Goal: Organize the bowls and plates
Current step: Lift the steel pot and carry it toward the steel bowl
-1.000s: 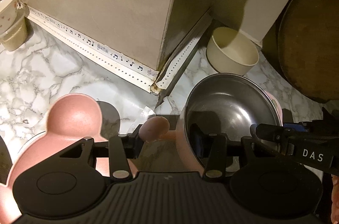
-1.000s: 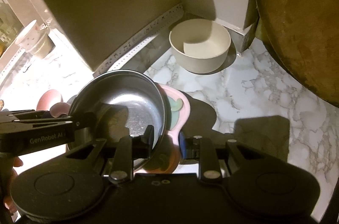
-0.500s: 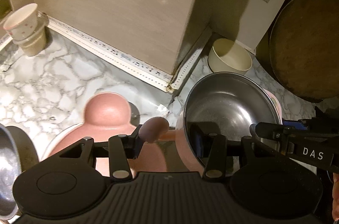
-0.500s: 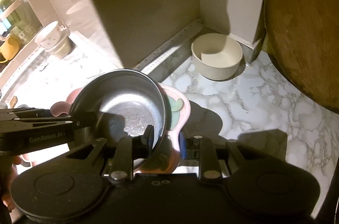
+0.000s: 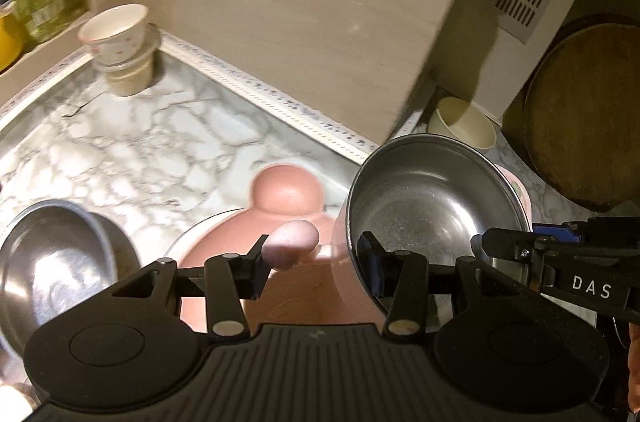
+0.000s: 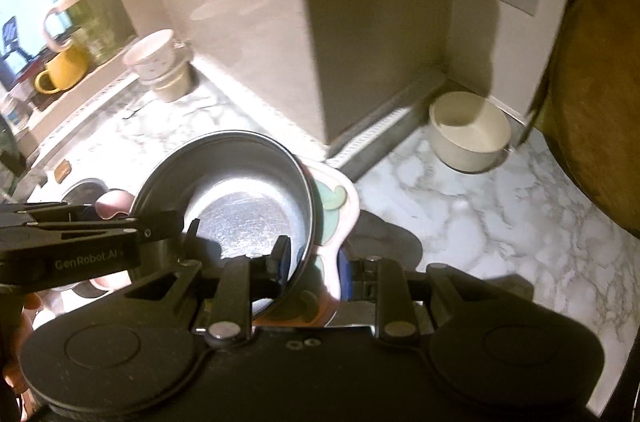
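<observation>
Both grippers + bowl higher vs. before

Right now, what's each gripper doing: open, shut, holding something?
Left gripper: shut across the pink-sided steel bowl, at wall and handle knob.
Right gripper: shut on the same bowl's rim and pink plate.

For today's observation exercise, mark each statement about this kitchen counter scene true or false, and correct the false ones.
1. The right gripper clamps the steel bowl together with a pink plate. True.
2. The cream bowl lies upside down. False: it stands upright, opening up.
3. Small cups are stacked near the window ledge. True.
4. The counter is plain wood. False: it is marble-patterned.
5. The yellow mug is inside the steel bowl. False: it sits on the ledge.
</observation>
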The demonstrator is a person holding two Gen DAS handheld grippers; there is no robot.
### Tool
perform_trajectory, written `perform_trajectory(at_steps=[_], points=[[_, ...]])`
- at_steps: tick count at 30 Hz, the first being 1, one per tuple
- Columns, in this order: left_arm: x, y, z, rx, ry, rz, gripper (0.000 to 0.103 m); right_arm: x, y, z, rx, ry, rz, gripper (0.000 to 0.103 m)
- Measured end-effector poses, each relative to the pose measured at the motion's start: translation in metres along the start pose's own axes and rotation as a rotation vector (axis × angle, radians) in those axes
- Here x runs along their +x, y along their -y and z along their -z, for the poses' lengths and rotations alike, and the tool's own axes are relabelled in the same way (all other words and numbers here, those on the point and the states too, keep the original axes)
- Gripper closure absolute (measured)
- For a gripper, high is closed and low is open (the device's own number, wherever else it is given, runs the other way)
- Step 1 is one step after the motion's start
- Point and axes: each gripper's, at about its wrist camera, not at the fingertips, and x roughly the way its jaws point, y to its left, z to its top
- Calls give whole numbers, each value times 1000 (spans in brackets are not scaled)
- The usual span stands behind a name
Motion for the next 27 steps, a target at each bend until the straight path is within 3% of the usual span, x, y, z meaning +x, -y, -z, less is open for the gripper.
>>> perform_trajectory(at_steps=[27], points=[[-85, -140, 42, -176, 71, -173, 58, 13, -164, -8, -230, -14, -157, 78]])
